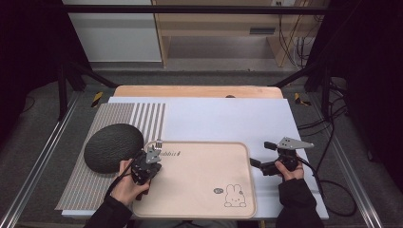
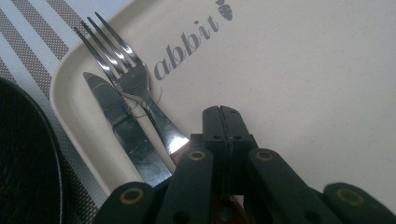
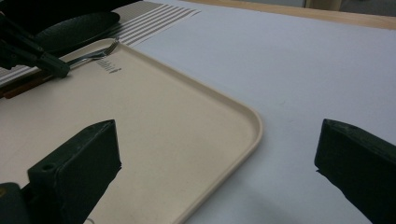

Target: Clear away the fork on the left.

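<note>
Tray (image 1: 199, 185), beige, landmark; fork (image 2: 126, 77) and knife (image 2: 119, 119) side by side in its far-left corner, likely just laid there. Left gripper (image 2: 221, 123) above their handles, jaws pressed together, empty. Right gripper (image 3: 219, 163) at tray's right edge, jaws wide, empty, apparently idle

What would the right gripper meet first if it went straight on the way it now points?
Probably the tray's right rim. The right gripper hangs open and empty over the white sheet, its jaws straddling that rim; how far ahead the rim lies is unclear.
</note>
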Demonstrator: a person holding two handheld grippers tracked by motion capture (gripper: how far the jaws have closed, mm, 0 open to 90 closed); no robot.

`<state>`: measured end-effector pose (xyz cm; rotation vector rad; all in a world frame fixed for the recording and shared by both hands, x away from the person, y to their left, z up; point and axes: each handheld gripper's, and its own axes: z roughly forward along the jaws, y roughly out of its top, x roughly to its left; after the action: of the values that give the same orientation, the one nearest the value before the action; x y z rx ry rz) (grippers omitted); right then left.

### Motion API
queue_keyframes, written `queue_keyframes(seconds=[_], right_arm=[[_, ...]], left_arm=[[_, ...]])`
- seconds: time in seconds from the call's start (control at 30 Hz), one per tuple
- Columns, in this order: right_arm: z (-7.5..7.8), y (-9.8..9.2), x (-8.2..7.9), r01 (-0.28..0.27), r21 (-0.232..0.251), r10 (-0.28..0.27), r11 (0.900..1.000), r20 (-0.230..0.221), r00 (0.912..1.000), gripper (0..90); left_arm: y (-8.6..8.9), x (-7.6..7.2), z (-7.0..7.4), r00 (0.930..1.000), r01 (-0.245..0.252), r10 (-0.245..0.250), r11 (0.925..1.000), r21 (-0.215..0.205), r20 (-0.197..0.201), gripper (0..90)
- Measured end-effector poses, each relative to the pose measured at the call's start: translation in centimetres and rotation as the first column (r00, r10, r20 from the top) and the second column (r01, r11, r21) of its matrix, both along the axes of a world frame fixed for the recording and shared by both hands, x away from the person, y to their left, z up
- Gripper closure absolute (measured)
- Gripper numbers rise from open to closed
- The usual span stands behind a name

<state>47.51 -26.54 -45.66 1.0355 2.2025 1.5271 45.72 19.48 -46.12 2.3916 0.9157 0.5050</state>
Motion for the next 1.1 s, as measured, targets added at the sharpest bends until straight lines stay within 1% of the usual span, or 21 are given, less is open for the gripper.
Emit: queue_keyframes(seconds=[0.07, 0.13, 0.27, 0.33, 0.4, 0.47, 0.53, 0.57, 0.6, 0.7, 0.77, 0.87, 0.9, 0.97, 1.0, 1.1], right_arm=[[0.0, 0.0, 0.0, 0.0, 0.0, 0.0, 1.0, 0.0, 1.0, 0.3], [0.0, 0.0, 0.0, 0.0, 0.0, 0.0, 1.0, -0.001, 1.0, 0.3], [0.1, 0.0, 0.0, 0.0, 0.001, 0.0, 1.0, 0.0, 1.0, 0.4], [0.1, 0.0, 0.0, 0.0, 0.002, 0.0, 1.0, 0.001, 1.0, 0.3], [0.0, 0.0, 0.0, 0.0, 0.001, 0.0, 1.0, 0.0, 1.0, 0.3], [0.0, 0.0, 0.0, -0.001, 0.001, 0.001, 1.0, 0.0, 1.0, 0.3], [0.0, 0.0, 0.0, -0.001, 0.001, 0.001, 1.0, 0.0, 1.0, 0.3], [0.0, 0.0, 0.0, -0.001, 0.001, 0.001, 1.0, 0.0, 1.0, 0.3], [0.0, 0.0, 0.0, -0.001, 0.002, 0.001, 1.0, 0.0, 1.0, 0.4], [0.0, 0.0, 0.0, -0.001, 0.002, 0.001, 1.0, 0.0, 1.0, 0.3], [0.0, 0.0, 0.0, -0.001, 0.003, 0.001, 1.0, 0.0, 1.0, 0.4], [0.0, 0.0, 0.0, -0.003, 0.004, 0.003, 1.0, 0.0, 1.0, 0.4], [0.0, 0.0, 0.0, -0.002, 0.005, 0.002, 1.0, 0.0, 1.0, 0.3], [0.0, 0.0, 0.0, -0.002, 0.004, 0.002, 1.0, -0.001, 1.0, 0.3], [0.0, 0.0, 0.0, -0.001, 0.004, 0.001, 1.0, -0.001, 1.0, 0.3], [0.0, 0.0, 0.0, -0.003, 0.004, 0.003, 1.0, -0.001, 1.0, 0.3]], left_arm=[[0.0, 0.0, 0.0, 1.0, 0.001, -0.001, 1.0, 0.001, 0.0, 89.8], [0.1, 0.0, 0.1, 1.0, 0.004, -0.004, 0.9999, -0.01, -0.005, 89.0], [0.5, -0.2, 0.7, 0.9994, 0.027, -0.026, 0.9985, -0.047, 0.023, 81.7], [0.8, -0.3, 1.1, 0.9984, 0.042, -0.039, 0.9964, -0.074, 0.04, 75.0], [1.0, -0.5, 1.7, 0.9975, 0.052, -0.047, 0.9941, -0.095, 0.053, 70.4], [1.2, -0.7, 2.1, 0.9947, 0.085, -0.078, 0.9898, -0.114, 0.067, 60.7], [1.5, -0.8, 2.6, 0.9932, 0.098, -0.089, 0.9861, -0.134, 0.075, 51.9], [1.6, -0.8, 2.8, 0.9927, 0.104, -0.094, 0.9832, -0.15, 0.075, 49.0], [1.7, -0.8, 3.0, 0.9926, 0.108, -0.097, 0.9809, -0.162, 0.072, 44.0], [2.1, -0.9, 3.6, 0.9928, 0.103, -0.09, 0.9791, -0.175, 0.08, 34.3], [2.5, -1.0, 3.9, 0.9916, 0.107, -0.09, 0.9751, -0.194, 0.093, 31.3], [3.2, -1.0, 4.3, 0.9904, 0.105, -0.085, 0.9741, -0.2, 0.109, 24.0], [3.5, -1.0, 4.3, 0.9912, 0.096, -0.075, 0.9734, -0.208, 0.109, 22.3], [4.1, -1.0, 4.5, 0.9928, 0.079, -0.057, 0.9742, -0.212, 0.105, 17.9], [4.4, -1.0, 4.5, 0.9935, 0.071, -0.05, 0.974, -0.215, 0.103, 17.1], [5.3, -1.0, 4.8, 0.9943, 0.064, -0.042, 0.9704, -0.233, 0.098, 13.2]])
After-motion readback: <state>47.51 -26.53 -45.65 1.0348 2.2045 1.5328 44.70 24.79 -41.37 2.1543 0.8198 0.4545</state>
